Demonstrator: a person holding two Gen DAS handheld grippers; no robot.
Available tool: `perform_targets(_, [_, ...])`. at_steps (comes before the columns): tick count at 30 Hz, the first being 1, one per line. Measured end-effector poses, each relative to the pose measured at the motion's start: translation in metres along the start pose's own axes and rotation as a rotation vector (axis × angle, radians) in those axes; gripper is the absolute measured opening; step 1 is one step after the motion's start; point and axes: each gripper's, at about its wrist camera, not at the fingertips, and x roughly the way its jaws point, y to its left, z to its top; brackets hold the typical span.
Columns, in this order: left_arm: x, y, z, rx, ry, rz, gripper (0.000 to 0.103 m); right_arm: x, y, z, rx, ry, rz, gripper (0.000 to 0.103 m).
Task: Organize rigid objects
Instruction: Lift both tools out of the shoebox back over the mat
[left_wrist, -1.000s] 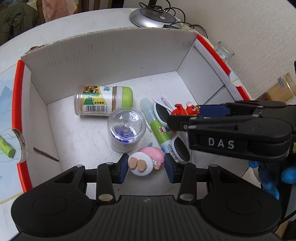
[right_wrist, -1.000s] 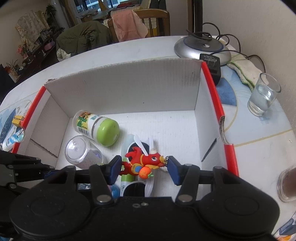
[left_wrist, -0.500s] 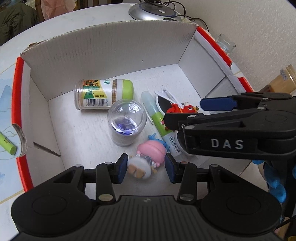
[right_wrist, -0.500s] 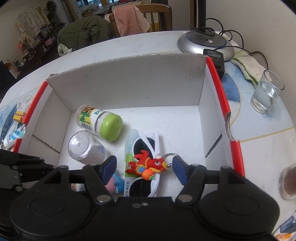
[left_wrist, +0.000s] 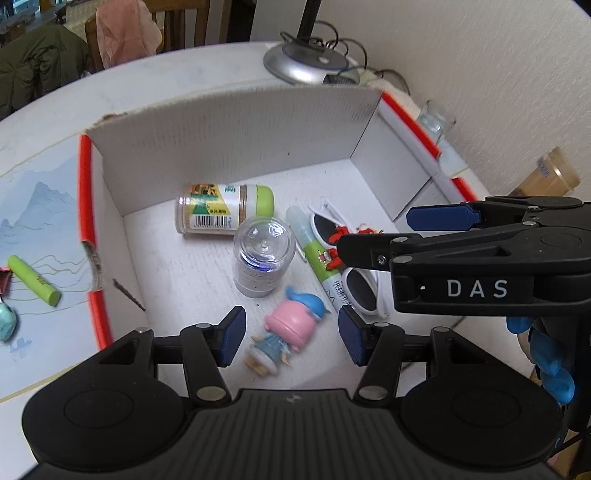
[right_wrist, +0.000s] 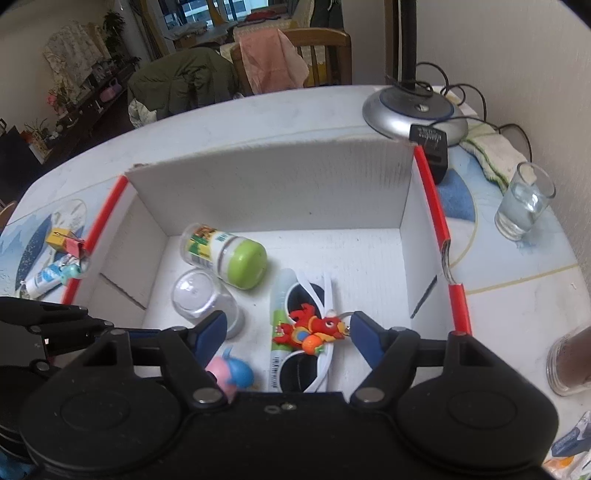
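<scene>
A white cardboard box with red rims holds all the objects. My left gripper hovers above a pink figurine with a blue hat, which lies on the box floor. The jaws are opening and the pads are clear of it. My right gripper is also opening, above a red dragon keychain resting on white sunglasses, untouched. A green-lidded jar, a clear plastic container and a green-and-white tube lie nearby.
Outside the box on the left lie a green tube and small packets. A lamp base, a glass of water and a dark jar stand to the right. A blue-gloved hand holds the right gripper.
Both grippers opened and rose. The pink figurine left the left jaws and now lies on the box floor. The red dragon dropped from the right jaws onto the sunglasses.
</scene>
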Motion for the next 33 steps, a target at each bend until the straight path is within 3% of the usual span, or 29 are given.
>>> perform_targets(19, [-0.086, 0.028, -0.035, -0.005, -0.216, -0.004, 0.054, -0.064, 0.054, -0.011, -0.034, -0.127, 0.033, 0.079])
perform_targets(32, [-0.150, 0.091, -0.075, -0.036, -0.329, 0.027, 0.055, -0.095, 0.124, -0.027, -0.040, -0.233, 0.060, 0.086])
perform_targets(33, [-0.155, 0.096, -0.079, -0.039, -0.334, 0.026, 0.060, -0.096, 0.130, -0.029, -0.042, -0.241, 0.066, 0.086])
